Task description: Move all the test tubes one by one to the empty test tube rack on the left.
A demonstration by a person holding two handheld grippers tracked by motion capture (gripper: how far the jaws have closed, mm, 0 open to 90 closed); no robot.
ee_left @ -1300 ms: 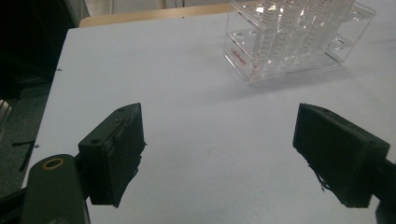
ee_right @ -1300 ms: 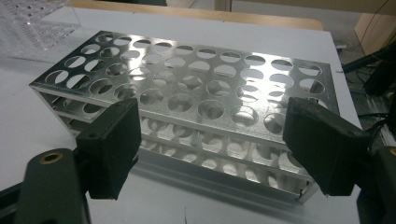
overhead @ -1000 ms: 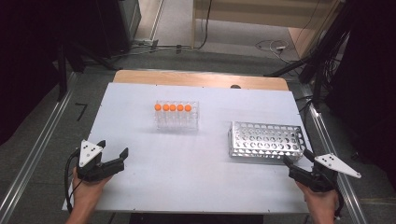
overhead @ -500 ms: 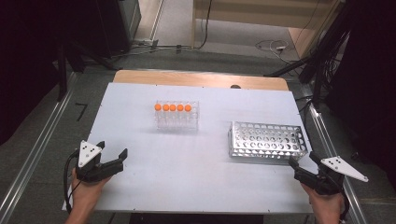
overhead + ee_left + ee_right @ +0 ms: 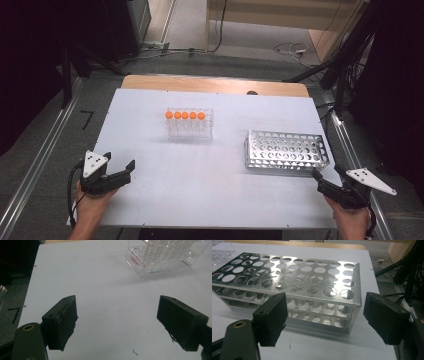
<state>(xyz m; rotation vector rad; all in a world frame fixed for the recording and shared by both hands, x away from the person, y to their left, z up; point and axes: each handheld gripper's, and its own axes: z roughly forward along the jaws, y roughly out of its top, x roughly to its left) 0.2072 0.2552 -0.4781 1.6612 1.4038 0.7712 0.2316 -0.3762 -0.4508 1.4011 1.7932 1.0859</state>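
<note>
Drifted slightly toward the table's (image 5: 150, 210) near-right corner: right gripper (image 5: 327, 184), jaws agape, empty.
Nearest the metal rack (image 5: 285, 150), long axis along the near edge; left gripper (image 5: 120, 172) unclenched, well apart.

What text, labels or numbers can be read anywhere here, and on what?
Red print on the base edge of the clear tube rack: too blurred to read.
Graduation marks on the tubes in it: too small to read.
Metal rack: no text seen.

Left tool (image 5: 120, 175) and right tool (image 5: 325, 184) both gape, empty.
</note>
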